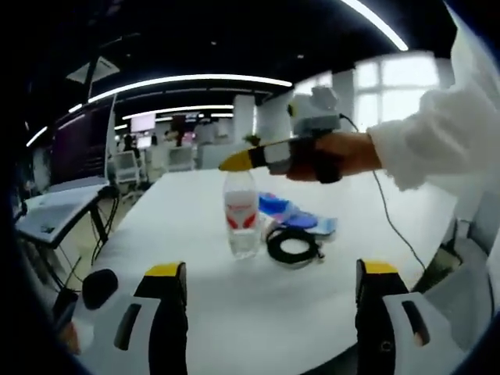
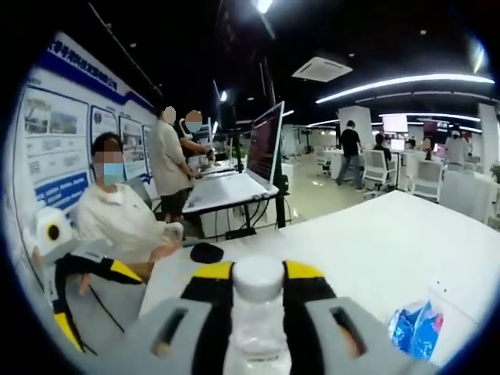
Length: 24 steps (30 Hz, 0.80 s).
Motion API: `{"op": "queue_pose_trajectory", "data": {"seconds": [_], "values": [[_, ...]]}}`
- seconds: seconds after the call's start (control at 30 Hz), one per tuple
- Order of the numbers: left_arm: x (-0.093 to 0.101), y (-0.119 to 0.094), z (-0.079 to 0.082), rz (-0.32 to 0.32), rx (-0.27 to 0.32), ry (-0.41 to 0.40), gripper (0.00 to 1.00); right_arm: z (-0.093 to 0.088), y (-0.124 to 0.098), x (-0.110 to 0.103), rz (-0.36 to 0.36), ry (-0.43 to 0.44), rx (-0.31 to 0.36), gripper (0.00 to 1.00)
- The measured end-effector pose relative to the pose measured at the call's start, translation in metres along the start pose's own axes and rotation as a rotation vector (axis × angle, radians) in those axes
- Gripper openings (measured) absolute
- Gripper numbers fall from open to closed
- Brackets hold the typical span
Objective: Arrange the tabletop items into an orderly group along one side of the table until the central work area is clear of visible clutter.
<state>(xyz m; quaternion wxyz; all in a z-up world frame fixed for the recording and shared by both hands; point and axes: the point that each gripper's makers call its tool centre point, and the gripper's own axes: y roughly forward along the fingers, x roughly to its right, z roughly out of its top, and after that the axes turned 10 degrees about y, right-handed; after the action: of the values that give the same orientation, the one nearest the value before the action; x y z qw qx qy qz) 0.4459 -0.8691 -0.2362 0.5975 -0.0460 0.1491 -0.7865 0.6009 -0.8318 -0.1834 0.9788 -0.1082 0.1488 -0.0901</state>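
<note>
The water bottle (image 1: 241, 215) stands in the middle of the white table (image 1: 195, 312), so I must move it to one side. My left gripper (image 1: 269, 273) waits near the bottle, jaws wide apart and empty. Right of the bottle lie a black cable coil (image 1: 292, 244) and blue packets (image 1: 293, 215). My right gripper (image 2: 258, 301) hugs the bottle's neck, jaws closed on it below the white cap (image 2: 258, 276).

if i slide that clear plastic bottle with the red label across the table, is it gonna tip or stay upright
The clear plastic bottle with the red label stands tall and narrow, so a high push would probably tip it. It looks nearly empty, so likely light. The right gripper has its jaws around the white cap; gripping lower might steady it. The black cable coil beside it could snag.
</note>
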Motion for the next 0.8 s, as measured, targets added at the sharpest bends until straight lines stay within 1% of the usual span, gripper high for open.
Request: {"op": "queue_pose_trajectory", "data": {"seconds": [0.13, 0.27, 0.43, 0.57, 0.7, 0.8], "values": [[-0.001, 0.001, -0.004, 0.004, -0.022, 0.007, 0.86, -0.001, 0.007, 0.01, 0.005, -0.005, -0.001, 0.21], [0.003, 0.002, -0.006, -0.01, -0.033, 0.04, 0.85, -0.002, 0.012, 0.024, -0.016, -0.003, -0.006, 0.21], [0.001, 0.002, -0.009, -0.005, -0.045, 0.04, 0.84, -0.002, 0.017, 0.04, -0.019, -0.002, -0.012, 0.21], [0.003, 0.003, -0.013, -0.014, -0.064, 0.053, 0.82, 0.0, 0.021, 0.047, -0.003, -0.018, -0.016, 0.21], [0.002, 0.004, -0.015, -0.016, -0.072, 0.055, 0.81, 0.003, 0.026, 0.058, 0.001, -0.031, -0.022, 0.21], [0.002, 0.004, -0.016, -0.016, -0.078, 0.056, 0.8, 0.006, 0.033, 0.065, 0.018, -0.047, -0.027, 0.21]]}}
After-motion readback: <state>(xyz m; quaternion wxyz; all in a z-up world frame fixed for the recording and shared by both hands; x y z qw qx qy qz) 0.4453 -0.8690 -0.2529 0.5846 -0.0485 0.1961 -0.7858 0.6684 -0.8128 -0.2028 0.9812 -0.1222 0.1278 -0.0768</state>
